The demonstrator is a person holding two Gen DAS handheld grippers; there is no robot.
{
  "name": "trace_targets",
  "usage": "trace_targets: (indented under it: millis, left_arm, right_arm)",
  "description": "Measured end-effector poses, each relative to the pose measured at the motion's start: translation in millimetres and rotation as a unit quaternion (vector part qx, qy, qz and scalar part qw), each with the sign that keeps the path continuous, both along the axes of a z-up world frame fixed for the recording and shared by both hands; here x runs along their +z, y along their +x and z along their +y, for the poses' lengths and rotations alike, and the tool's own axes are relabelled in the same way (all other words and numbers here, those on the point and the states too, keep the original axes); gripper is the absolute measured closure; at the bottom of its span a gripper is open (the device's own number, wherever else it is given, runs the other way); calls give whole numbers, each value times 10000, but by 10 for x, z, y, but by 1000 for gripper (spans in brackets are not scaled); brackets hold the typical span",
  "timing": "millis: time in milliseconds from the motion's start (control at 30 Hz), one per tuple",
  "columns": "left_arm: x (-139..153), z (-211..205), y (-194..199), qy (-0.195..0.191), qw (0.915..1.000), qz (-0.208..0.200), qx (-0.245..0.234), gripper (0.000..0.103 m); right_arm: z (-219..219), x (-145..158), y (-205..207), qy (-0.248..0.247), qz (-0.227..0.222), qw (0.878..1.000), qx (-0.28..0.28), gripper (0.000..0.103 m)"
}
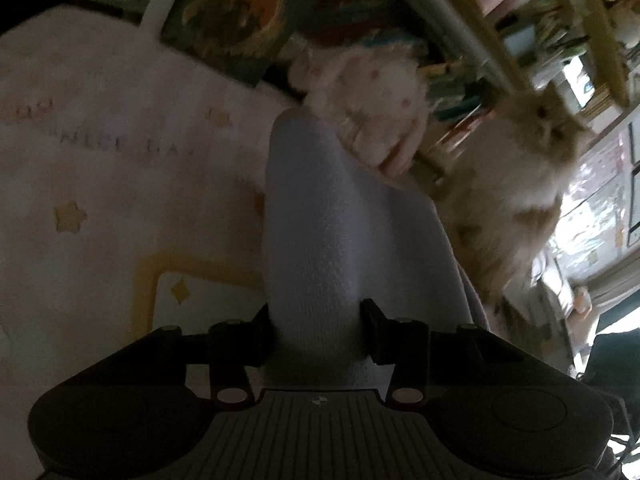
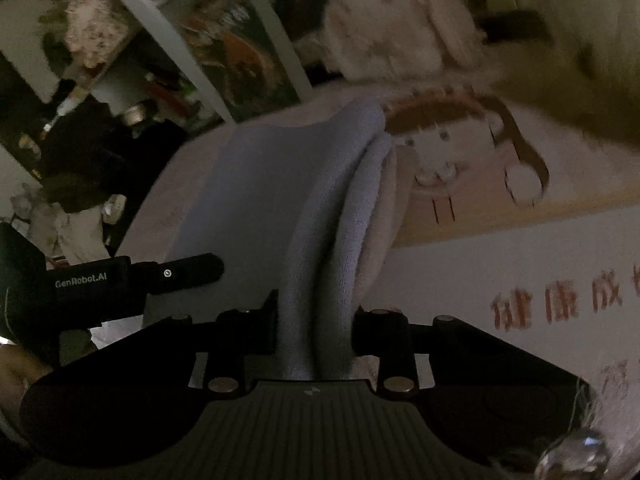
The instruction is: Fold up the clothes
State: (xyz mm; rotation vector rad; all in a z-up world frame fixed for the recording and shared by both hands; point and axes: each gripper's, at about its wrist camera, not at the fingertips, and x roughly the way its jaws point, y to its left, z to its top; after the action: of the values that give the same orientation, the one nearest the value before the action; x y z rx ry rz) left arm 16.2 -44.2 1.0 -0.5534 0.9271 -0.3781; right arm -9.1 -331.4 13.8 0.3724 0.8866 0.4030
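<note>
A pale blue-grey soft garment (image 1: pixel 320 232) runs forward from my left gripper (image 1: pixel 318 320), which is shut on its near edge. In the right wrist view the same garment (image 2: pixel 280 192) is bunched into thick folds, and my right gripper (image 2: pixel 314 324) is shut on that bunch. The left gripper's black body (image 2: pixel 132 280), marked GenRobot.AI, shows at the left of the right wrist view, beside the cloth. The garment lies over a pink printed bed cover (image 1: pixel 100 160).
A white plush toy (image 1: pixel 368 100) sits just beyond the garment's far end. A fluffy cream cat (image 1: pixel 516 192) stands to the right. The cover shows a cartoon face (image 2: pixel 452 152) and red characters (image 2: pixel 556 304). Cluttered shelves (image 1: pixel 540 20) fill the background.
</note>
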Motion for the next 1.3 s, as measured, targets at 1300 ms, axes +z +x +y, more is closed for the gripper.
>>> trace_targets:
  millis: [1300]
  left_arm:
    - [-155,678,1478,-151,9983,-171,532,59]
  right_arm:
    - [773,-88,1825,-295,-159,9989,338,74]
